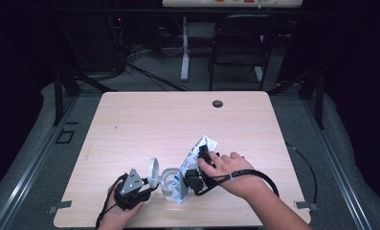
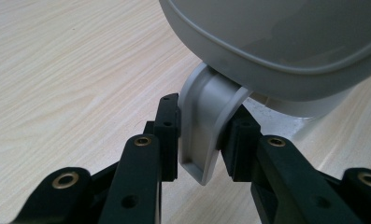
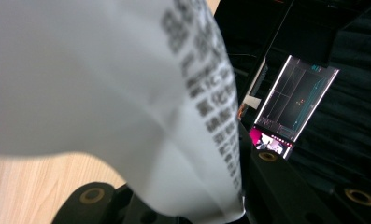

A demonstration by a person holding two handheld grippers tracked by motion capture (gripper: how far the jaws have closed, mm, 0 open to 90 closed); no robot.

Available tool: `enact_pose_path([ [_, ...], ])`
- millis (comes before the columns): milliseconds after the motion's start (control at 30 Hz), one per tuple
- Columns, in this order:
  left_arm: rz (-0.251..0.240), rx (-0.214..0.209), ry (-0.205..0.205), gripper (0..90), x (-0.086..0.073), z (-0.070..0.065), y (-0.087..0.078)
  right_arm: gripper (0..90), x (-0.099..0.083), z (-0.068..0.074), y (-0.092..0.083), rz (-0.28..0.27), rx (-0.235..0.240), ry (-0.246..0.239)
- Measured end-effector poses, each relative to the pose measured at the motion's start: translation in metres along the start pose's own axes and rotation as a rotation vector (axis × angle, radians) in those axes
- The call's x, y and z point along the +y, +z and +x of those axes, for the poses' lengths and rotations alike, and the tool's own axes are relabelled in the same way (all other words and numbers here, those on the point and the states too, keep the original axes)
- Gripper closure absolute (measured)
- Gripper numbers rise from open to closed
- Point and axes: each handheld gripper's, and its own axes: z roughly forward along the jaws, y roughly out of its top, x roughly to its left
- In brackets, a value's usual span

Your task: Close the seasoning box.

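left gripper (image 1: 140, 188): jaws were clamped on the grey handle (image 2: 203, 130) of a small container (image 1: 167, 184), one pad on each side, handle poking down between them

container: smooth matte grey plastic, rounded body with a raised rim line, sat just past the left jaw tips; its round lid (image 1: 152, 173) stood flipped up on edge right beside them

right gripper (image 1: 200, 168): jaws were shut on a white pouch (image 1: 193, 165), gripped around the middle

pouch: thin, glossy, crinkly packet with rows of dark print and some blue, tilted so its lower end hung over the container's mouth and its top end stuck up beyond the right jaws

table (image 1: 144, 120): pale wood-grain laminate, rounded corners, one dark round cable hole (image 1: 217, 103) on the far side, well away from both sets of jaws

room: pretty dark, grey carpet, a black chair (image 1: 239, 45) and cables behind the table, a lit screen (image 3: 295, 105) glowing past the right jaws
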Motion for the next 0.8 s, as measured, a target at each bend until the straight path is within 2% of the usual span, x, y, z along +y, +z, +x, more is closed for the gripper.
enact_pose_path([
  [800, 0.0, 0.001, -0.001, 70.9, 0.0, -0.0001, 0.0001, 79.9, 0.0008, 0.0018, -0.0004, -0.012, -0.007, -0.013],
])
